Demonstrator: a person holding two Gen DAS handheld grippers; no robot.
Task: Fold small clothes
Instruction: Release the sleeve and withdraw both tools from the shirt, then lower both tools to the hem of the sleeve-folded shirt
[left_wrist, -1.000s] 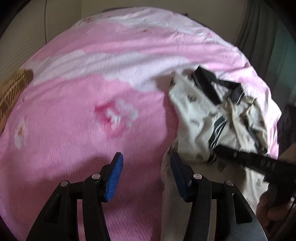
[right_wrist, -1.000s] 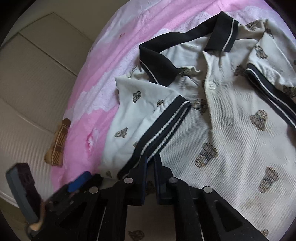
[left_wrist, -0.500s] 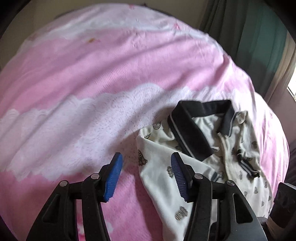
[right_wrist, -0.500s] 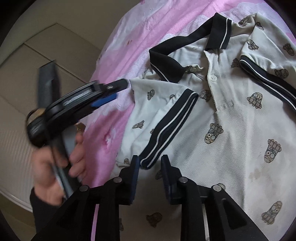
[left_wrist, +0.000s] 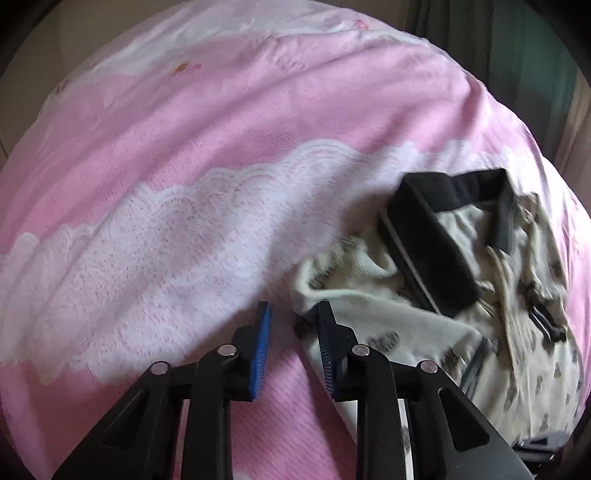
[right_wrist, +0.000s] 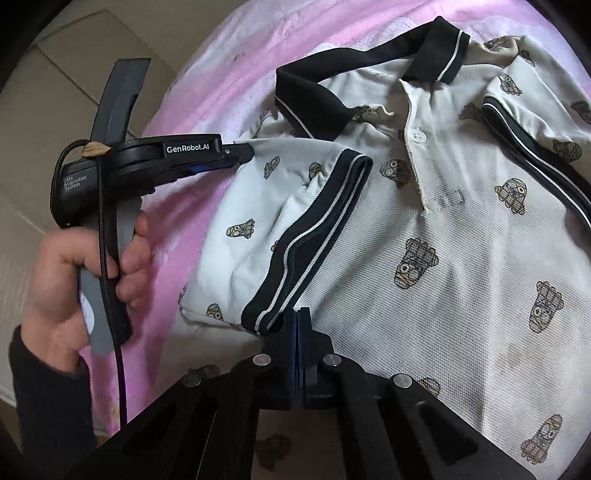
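Spread flat across a pink quilted bedcover with a white lace-patterned band (left_wrist: 207, 229): a small cream polo shirt printed with little cartoon figures (right_wrist: 436, 236), trimmed in black with white piping. Long axis running from the black ribbed collar (right_wrist: 317, 107) at the far side down to the hem at the near side, in the right wrist view; button placket facing up, collar spread open. Left sleeve folded inward over the chest, its black striped cuff (right_wrist: 306, 240) lying as a diagonal band from upper right to lower left. Right sleeve's cuff also turned inward at the far right.

Right gripper (right_wrist: 297, 332) at the near end of that folded cuff — pads pressed fully together, just beside the cuff's lower tip; cannot tell whether any cloth is pinched between them.

Left gripper (left_wrist: 293, 343) held at the shirt's left shoulder edge, blue ribbed pads set narrow and closing; one pad over pink cover, the other over the cream fabric's edge, cloth edge between them but not yet pressed. Seen again from the right wrist view (right_wrist: 240, 153), tip touching the folded sleeve's top, gripped by a hand (right_wrist: 77, 280) in a dark sleeve.
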